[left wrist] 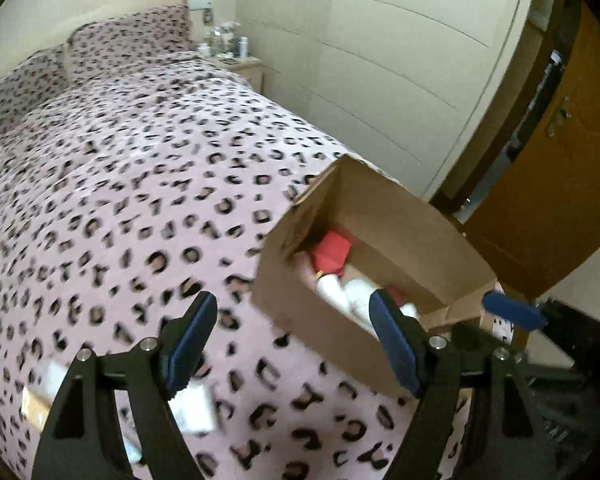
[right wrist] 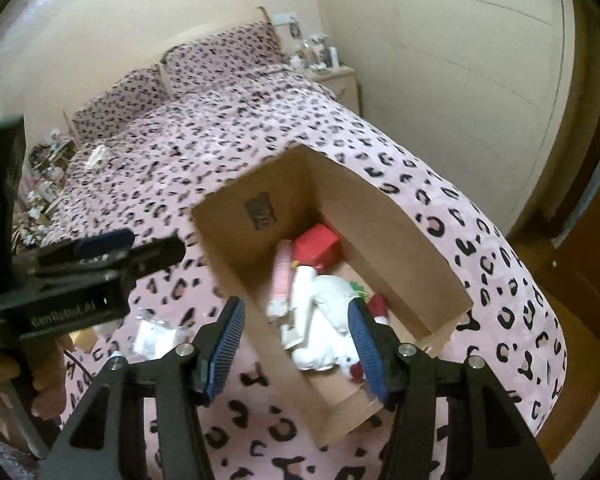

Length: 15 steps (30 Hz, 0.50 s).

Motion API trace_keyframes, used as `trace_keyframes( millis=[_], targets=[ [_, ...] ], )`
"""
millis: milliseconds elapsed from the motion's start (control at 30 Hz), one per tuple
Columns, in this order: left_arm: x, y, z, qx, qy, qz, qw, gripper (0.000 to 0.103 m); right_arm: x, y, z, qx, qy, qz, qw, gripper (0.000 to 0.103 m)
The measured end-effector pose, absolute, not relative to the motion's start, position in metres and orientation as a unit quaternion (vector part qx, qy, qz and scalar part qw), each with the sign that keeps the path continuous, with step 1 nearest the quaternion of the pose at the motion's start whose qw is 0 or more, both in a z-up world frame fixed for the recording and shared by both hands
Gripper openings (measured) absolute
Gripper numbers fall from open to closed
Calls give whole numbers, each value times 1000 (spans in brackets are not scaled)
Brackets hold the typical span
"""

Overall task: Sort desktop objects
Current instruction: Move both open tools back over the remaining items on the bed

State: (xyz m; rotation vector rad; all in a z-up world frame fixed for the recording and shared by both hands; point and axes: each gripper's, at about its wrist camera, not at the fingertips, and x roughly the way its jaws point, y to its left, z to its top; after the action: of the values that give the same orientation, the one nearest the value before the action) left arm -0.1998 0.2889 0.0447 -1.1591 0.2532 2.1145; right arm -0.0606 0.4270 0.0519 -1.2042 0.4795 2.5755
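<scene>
Leopard-print bed (left wrist: 140, 184), cardboard box (right wrist: 400, 216), left claw (left wrist: 292, 344) wide, empty, right claw (right wrist: 296, 344) parted, empty

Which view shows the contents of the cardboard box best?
The right wrist view: it looks down into the cardboard box, showing a red box, a pink tube and white items. The left wrist view sees the box obliquely, its near wall hiding most contents.

Open cardboard box (right wrist: 256, 264) sits on the bed (right wrist: 228, 132), just ahead of the right tongs (right wrist: 296, 342) and ahead-right of the left tongs (left wrist: 292, 340); a small carton (right wrist: 316, 246), a tube (right wrist: 282, 272) and a crumpled bag (right wrist: 324, 320) lie inside it. Left tongs hang over the cover left of the box; loose wrapper (right wrist: 156, 336) lies on the bed between the two tongs. Pillows (right wrist: 220, 56) lie far ahead at the bedhead, nightstand (right wrist: 340, 78) to their right.
</scene>
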Motion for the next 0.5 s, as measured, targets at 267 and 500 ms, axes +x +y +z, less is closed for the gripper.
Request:
trace_keyframes(
  millis=[267, 500],
  targets=[
    [-164, 175, 54, -438, 55, 856, 268, 83, -46, 373, 69, -400, 147, 901, 76, 55],
    [-130, 84, 42, -437, 31, 881, 181, 83, -49, 319, 57, -407, 136, 903, 21, 55]
  ],
)
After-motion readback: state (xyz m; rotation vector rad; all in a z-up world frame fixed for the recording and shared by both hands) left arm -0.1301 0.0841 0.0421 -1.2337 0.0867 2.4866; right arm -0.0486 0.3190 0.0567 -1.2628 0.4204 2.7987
